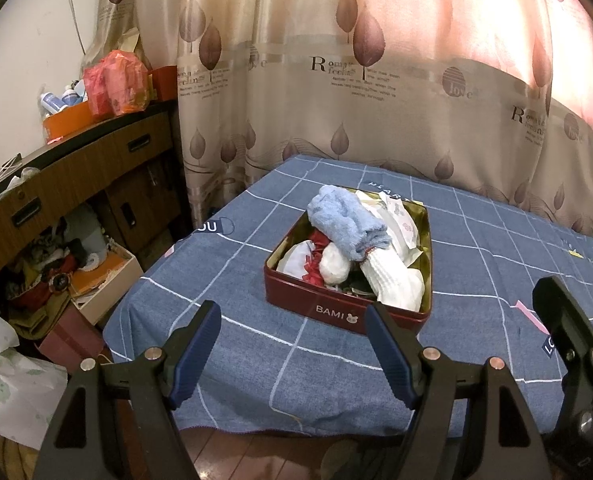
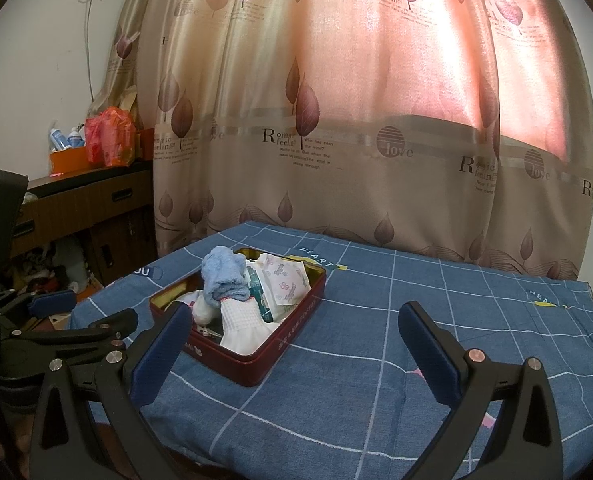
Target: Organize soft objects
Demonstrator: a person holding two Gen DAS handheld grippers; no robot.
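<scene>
A dark red tin box (image 1: 328, 312) (image 2: 280, 352) marked BAMI sits in the middle of the blue checked tablecloth (image 1: 476, 248). It is heaped with soft things: a light blue sock (image 1: 344, 224) (image 2: 222, 276) on top, a white sock (image 1: 392, 280) (image 2: 242, 320) under it, a small white roll (image 1: 334, 264) and white patterned packets (image 1: 400, 216) (image 2: 282, 280). My left gripper (image 1: 292, 354) stands open near the table's front edge, short of the box, with nothing between its fingers. My right gripper (image 2: 292, 352) is open too, to the right of the box, empty.
A patterned curtain (image 1: 336, 80) hangs behind the table. At the left stands a wooden cabinet (image 1: 76, 176) with a red bag (image 1: 114, 82) and bottles on top. Boxes and clutter (image 1: 56, 272) lie on the floor beside it. A white printed bag (image 1: 12, 384) sits lower left.
</scene>
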